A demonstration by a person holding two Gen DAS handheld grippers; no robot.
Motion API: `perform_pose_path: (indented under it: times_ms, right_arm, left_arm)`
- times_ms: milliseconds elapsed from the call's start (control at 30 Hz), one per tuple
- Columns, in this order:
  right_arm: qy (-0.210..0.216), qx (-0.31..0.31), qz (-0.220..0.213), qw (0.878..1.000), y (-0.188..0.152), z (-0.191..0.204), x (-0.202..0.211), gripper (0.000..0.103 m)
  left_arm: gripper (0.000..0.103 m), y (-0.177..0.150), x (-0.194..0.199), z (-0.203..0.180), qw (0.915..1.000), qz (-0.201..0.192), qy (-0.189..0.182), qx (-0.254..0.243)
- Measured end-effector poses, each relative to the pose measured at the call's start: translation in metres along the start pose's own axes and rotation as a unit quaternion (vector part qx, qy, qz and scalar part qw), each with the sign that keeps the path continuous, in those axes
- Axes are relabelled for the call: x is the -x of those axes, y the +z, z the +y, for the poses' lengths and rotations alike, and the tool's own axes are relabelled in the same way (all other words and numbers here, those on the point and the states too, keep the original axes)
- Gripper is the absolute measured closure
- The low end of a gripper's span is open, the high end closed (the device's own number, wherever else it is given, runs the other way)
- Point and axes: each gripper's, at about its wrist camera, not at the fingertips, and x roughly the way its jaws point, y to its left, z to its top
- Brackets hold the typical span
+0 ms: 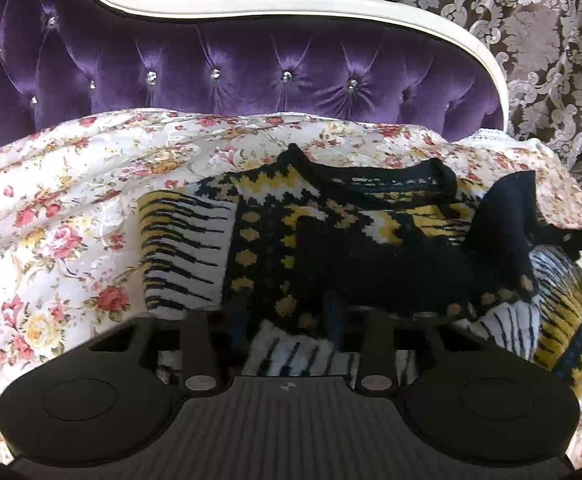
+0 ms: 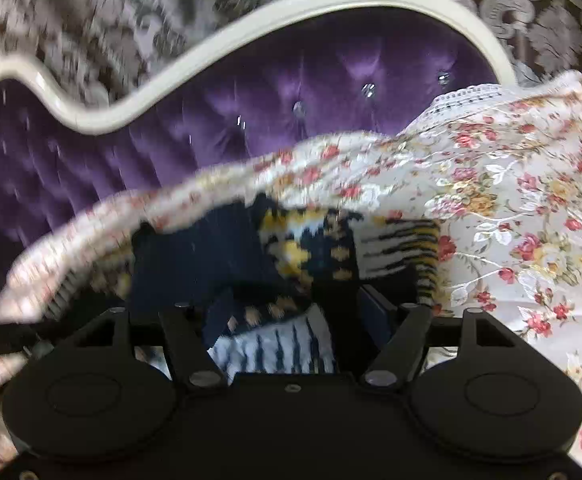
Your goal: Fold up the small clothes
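Note:
A small knitted sweater (image 1: 331,240), black with yellow and white patterns, lies crumpled on a floral bedspread (image 1: 51,220). My left gripper (image 1: 285,312) is at its near hem, jaws drawn close together with a bunch of the black knit pinched between them; the fingertips are partly covered by cloth. In the blurred right wrist view my right gripper (image 2: 297,300) stands wide open over the sweater (image 2: 303,248), with a fold of knit lying loose between its fingers. A black flap (image 1: 503,220) of the sweater stands raised at the right.
A purple tufted headboard (image 1: 211,64) with a cream frame (image 2: 291,4) rises behind the bed. Patterned curtains (image 1: 551,40) hang beyond it. The bedspread (image 2: 511,200) spreads out on both sides of the sweater, with a lace-edged pillow (image 2: 463,100) at the far right.

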Motion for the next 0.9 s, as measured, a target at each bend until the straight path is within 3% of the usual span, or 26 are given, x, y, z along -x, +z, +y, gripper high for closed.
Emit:
perform_pose_path:
  times_ms: [33,67,100,133,333,467,567,667,900]
  right_arm:
    - [0.000,0.006,0.001,1.000,-0.003,0.001,-0.002,0.036]
    - [0.000,0.012,0.001,1.000,-0.004,0.004,-0.002,0.043]
    - [-0.005,0.020,0.002,1.000,-0.006,0.007,-0.002,0.072]
    - [-0.014,0.029,0.004,0.999,-0.007,0.011,-0.001,0.090]
    - [-0.006,0.058,-0.023,0.998,-0.001,0.022,0.027,0.092]
    - [-0.008,0.067,-0.061,0.996,0.018,0.024,0.045,0.092]
    - [-0.025,0.075,-0.077,0.994,0.032,0.027,0.041,0.092]
    - [-0.029,0.057,-0.082,0.995,0.044,0.022,0.029,0.092]
    - [-0.061,0.031,-0.034,0.997,0.040,0.012,-0.021,0.092]
  left_arm:
    - [0.097,0.000,0.001,0.000,1.0000,-0.002,-0.004,0.006]
    - [0.097,-0.001,0.002,-0.001,0.9999,-0.006,-0.001,0.009]
    - [0.098,-0.003,0.003,-0.003,0.9999,-0.010,0.002,0.007]
    - [0.098,-0.004,0.005,-0.004,0.9999,-0.016,0.005,0.003]
    - [0.099,0.001,0.041,-0.011,0.9949,-0.095,0.030,-0.016]
    - [0.099,0.025,0.064,-0.009,0.9860,-0.157,0.052,-0.022]
    - [0.099,0.045,0.063,-0.006,0.9814,-0.177,0.073,-0.021]
    - [0.099,0.060,0.044,-0.002,0.9816,-0.168,0.088,-0.022]
    - [0.098,0.057,-0.024,0.012,0.9876,-0.102,0.119,-0.003]
